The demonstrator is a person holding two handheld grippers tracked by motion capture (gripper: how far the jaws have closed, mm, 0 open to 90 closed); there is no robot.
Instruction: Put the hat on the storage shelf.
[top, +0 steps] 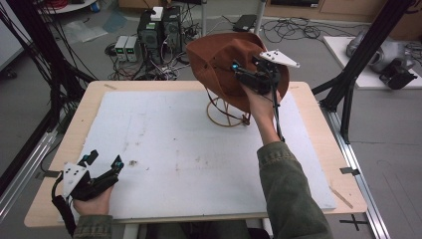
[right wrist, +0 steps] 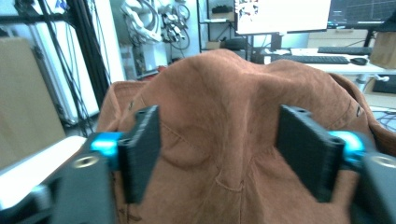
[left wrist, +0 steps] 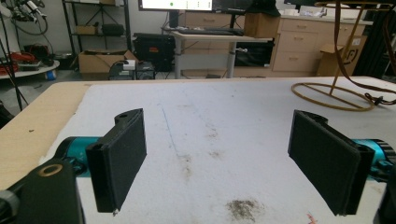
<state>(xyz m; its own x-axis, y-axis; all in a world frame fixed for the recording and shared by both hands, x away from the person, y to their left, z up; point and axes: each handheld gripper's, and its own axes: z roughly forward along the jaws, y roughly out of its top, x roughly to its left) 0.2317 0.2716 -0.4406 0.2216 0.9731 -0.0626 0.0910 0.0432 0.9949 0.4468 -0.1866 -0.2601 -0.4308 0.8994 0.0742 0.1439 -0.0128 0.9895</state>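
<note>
Now | brown hat (top: 219,57) sits tilted on wire stand (top: 226,117) near table's far edge | right gripper (right wrist: 217,154) jaws spread, crown between them, not pinched (just let go?) | left gripper (top: 102,162) open, empty, near-left corner | withdraw straight back; avoid snagging brim.

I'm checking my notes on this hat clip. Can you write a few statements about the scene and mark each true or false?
1. The brown hat sits on a wire stand. True.
2. The right gripper is clamped shut on the hat. False: its jaws stand wide apart, the crown between them.
3. The left gripper holds a cloth. False: its open jaws hold nothing.
4. The left gripper is near the table's front left corner. True.
</note>
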